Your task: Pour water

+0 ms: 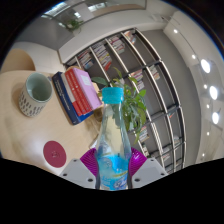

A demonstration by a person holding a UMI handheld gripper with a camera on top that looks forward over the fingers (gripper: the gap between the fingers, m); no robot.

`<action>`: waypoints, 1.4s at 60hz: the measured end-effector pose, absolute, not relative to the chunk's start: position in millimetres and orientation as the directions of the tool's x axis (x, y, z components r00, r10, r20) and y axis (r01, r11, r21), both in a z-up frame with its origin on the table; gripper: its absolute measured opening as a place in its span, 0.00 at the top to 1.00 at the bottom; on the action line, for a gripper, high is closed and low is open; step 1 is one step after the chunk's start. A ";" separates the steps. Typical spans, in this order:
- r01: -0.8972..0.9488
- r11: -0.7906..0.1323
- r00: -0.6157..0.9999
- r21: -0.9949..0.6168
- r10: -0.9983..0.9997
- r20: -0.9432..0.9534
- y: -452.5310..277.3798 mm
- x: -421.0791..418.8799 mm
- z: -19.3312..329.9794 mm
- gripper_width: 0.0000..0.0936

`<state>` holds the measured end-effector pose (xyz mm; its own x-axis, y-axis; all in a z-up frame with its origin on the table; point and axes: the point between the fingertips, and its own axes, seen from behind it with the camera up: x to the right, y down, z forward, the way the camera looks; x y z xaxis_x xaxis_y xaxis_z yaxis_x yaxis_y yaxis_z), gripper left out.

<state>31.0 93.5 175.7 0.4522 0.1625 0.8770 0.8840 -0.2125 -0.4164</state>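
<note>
Bottle (114,140), clear plastic with blue cap, upright, clamped between both claw (113,170) pads (90,160), raised over round counter (30,135). Ribbed cup (35,95) far left on counter; stacked books (78,93) beside it, small plant (133,98) right of them.

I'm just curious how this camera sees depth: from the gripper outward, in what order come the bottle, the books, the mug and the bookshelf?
1. Bottle, upright between the fingers of the gripper.
2. Books, beyond, left.
3. Mug, further left; close to the books' rank.
4. Bookshelf, farthest back.
</note>
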 end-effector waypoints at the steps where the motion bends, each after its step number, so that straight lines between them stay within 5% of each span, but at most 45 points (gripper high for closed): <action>1: 0.897 -0.206 0.425 -0.390 0.165 0.890 95.5 20.7 173.4 0.62; 16: 0.985 -0.081 -0.130 0.152 0.228 0.965 111.2 -43.8 167.2 0.60; 32: 0.806 0.050 -0.591 0.590 0.142 0.794 127.1 -90.3 173.8 0.61; 52: 0.708 0.037 -0.705 0.705 0.100 0.702 129.7 -109.1 176.1 0.61; 61: 0.840 0.032 -0.542 0.542 0.122 0.832 128.2 -112.4 179.7 0.60; 70: 0.999 0.024 0.031 -0.034 0.129 0.991 118.8 -132.7 216.5 0.59; 84: 0.632 -0.019 0.774 -0.774 0.043 0.631 106.0 -110.4 286.4 0.57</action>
<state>-110.4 106.0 286.4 0.7744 0.0434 0.6312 0.6324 -0.0195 -0.7744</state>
